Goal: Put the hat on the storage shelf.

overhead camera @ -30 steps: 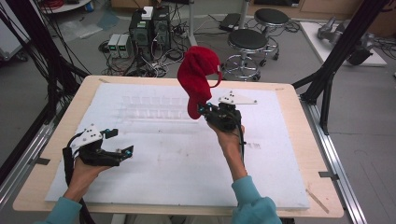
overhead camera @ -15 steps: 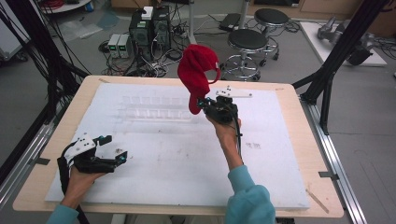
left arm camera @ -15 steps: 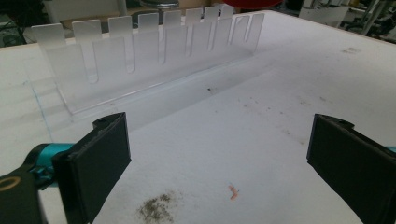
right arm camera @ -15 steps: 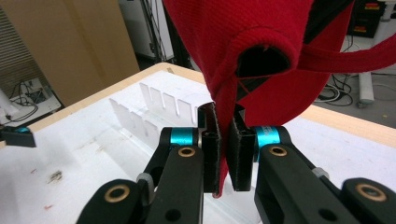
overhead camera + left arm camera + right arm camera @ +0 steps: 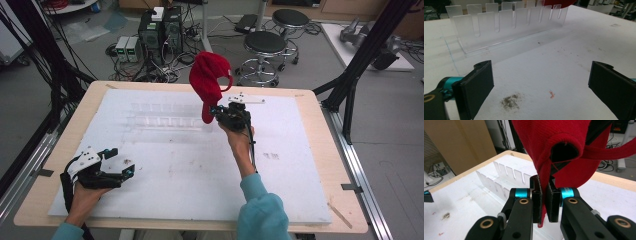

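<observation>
The right gripper view shows the right gripper (image 5: 544,200) pinching a fold of a red knit garment (image 5: 559,147), which rises above its jaws, over the clear slotted rack (image 5: 165,116). The left gripper (image 5: 116,162) rests spread wide, well apart.

High view: fixed above the person's side, looking forward and down over the whole white board (image 5: 200,165) — floor gear behind. Left gripper view: low, near the board, facing the clear slotted rack (image 5: 506,25). Right gripper view: raised, close-up along its jaws — sees the same rack (image 5: 499,180).
</observation>
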`<state>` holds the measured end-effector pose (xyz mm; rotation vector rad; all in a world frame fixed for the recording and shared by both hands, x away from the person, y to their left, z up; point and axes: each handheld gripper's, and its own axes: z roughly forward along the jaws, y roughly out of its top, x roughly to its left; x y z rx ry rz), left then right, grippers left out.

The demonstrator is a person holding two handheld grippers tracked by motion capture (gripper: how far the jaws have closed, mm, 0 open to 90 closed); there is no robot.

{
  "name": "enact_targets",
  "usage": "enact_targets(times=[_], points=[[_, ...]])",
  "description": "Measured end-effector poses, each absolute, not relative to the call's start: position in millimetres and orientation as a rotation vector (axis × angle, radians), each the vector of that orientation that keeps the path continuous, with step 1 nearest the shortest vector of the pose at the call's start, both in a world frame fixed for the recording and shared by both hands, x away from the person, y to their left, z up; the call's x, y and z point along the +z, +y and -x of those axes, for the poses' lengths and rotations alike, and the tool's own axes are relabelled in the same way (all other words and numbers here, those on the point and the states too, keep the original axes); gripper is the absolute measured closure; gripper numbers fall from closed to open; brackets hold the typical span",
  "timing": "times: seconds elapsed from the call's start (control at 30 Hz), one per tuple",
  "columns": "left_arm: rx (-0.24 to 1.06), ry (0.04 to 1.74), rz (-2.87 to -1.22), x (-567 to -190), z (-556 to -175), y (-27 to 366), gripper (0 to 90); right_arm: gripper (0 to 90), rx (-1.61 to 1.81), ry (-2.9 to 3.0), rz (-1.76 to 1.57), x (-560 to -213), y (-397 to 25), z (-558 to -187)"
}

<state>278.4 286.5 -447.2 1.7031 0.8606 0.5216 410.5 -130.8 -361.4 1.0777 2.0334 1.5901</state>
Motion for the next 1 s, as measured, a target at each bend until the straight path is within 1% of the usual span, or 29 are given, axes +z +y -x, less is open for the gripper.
enact_targets(times=[0.4,1.0], points=[[0.533,0.854,-1.695,-447.5,-276.8,287.0,7.0,85.4,1.568,2.069,-1.111,-371.7,-127.2,-417.0],[0.539,0.846,-1.695,-447.6,-275.8,286.2,7.1,85.2,1.485,2.163,-1.163,-380.4,-132.8,-403.1]])
